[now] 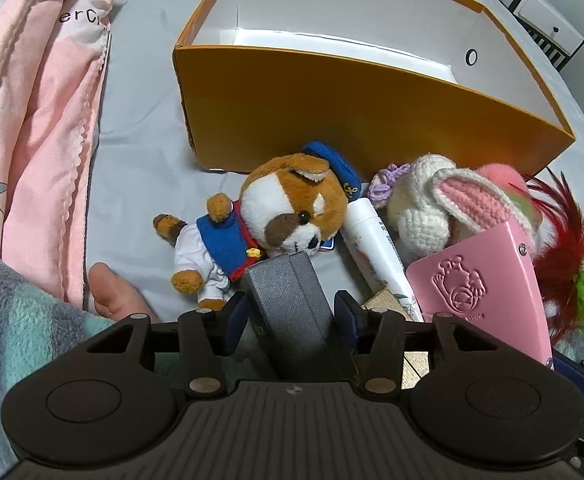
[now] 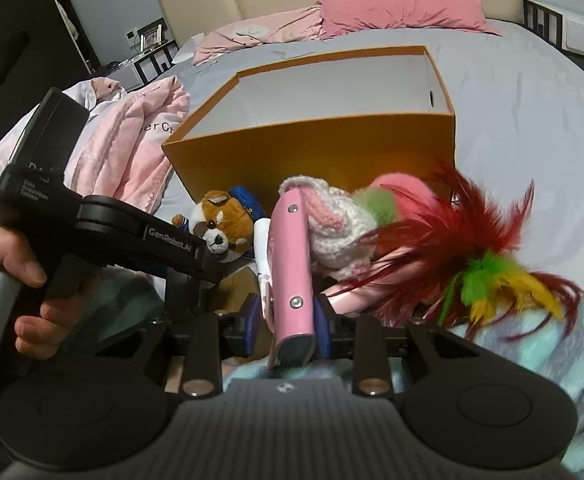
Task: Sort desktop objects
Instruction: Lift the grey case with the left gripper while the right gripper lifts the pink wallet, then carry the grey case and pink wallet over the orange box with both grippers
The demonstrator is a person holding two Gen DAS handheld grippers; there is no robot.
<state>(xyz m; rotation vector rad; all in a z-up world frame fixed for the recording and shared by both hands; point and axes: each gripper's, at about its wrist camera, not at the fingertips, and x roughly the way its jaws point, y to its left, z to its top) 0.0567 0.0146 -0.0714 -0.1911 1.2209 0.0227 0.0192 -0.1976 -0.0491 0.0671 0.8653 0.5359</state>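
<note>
An orange box [image 1: 332,112] with a white inside stands open on the grey bed. In front of it lie a plush dog in a sailor suit [image 1: 284,208], a white tube [image 1: 380,256], a crochet bunny [image 1: 432,200] and a red feather toy [image 1: 560,248]. My left gripper [image 1: 292,308] points down with a dark grey case [image 1: 288,292] between its blue pads; a gap shows at the right pad. My right gripper [image 2: 288,320] stands around a pink case [image 2: 292,264], with a gap at the left pad. Both are open.
A pink blanket [image 1: 40,120] is heaped left of the box. Teal fleece [image 1: 12,320] and a person's thumb or toe [image 1: 108,292] sit near the left gripper. A hand [image 2: 32,280] grips the other tool's handle. Pink pillows [image 2: 404,12] lie by the headboard.
</note>
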